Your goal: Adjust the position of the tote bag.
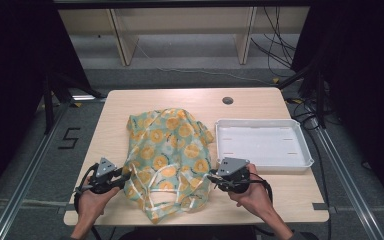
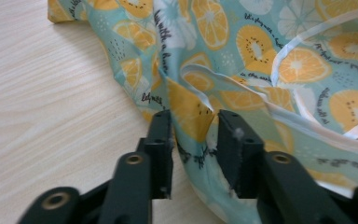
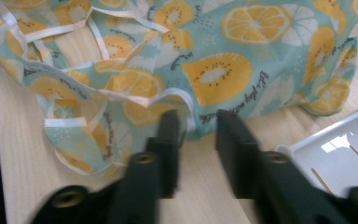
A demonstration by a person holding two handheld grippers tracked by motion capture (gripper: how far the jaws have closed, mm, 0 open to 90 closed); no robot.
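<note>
Two hand-held grippers, left and right, flank the fruit-print bag beside the white tray, jaws apart astride its edges; closing squarely on both hems looks wise.

Both the left gripper and the right gripper are black, each topped by a grey three-cornered plate, with brass-coloured rivets on blocky jaws and trailing black cables.
</note>
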